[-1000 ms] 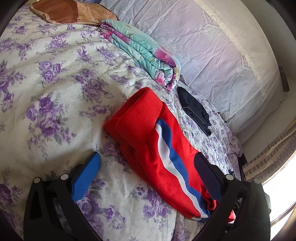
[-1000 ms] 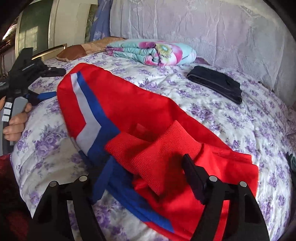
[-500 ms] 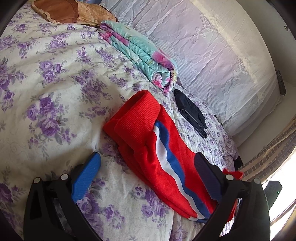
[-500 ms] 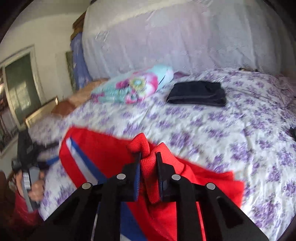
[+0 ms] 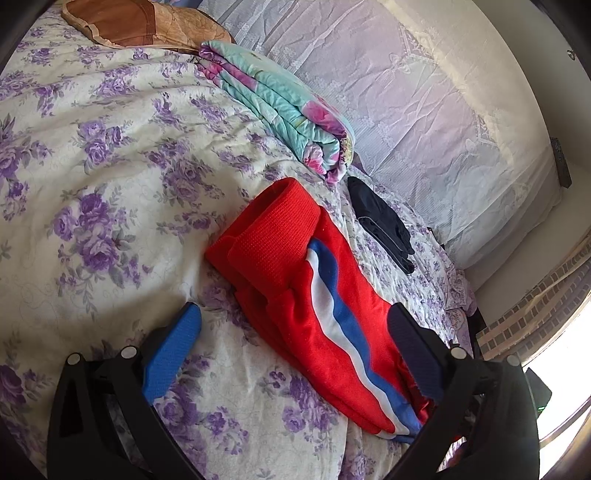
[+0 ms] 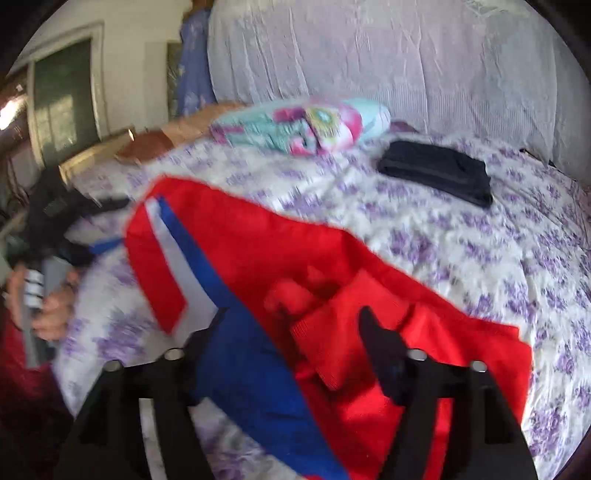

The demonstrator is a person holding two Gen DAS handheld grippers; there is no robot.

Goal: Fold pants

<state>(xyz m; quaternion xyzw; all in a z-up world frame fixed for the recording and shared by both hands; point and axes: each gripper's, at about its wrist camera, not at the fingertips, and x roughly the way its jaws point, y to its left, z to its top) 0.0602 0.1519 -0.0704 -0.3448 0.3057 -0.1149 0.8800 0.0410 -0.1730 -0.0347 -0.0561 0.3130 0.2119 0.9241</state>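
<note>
The red pants with a white and blue side stripe lie partly folded on the floral bedspread. Their ribbed red cuffs point to the far side in the left wrist view. My left gripper is open and empty, its blue pads on either side of the near pant leg, just above it. In the right wrist view the pants fill the middle, with a ribbed red cuff folded on top. My right gripper is open over that cuff. The view is blurred.
A folded teal and pink blanket and a brown pillow lie at the head of the bed. A folded dark garment lies beyond the pants. A lace-covered wall runs behind. The other hand holding the left gripper shows at left.
My right gripper had been shut on the red cuff and lifted half a second ago; it has now let go, opened and dropped back low over the pants. The left gripper barely moved.
</note>
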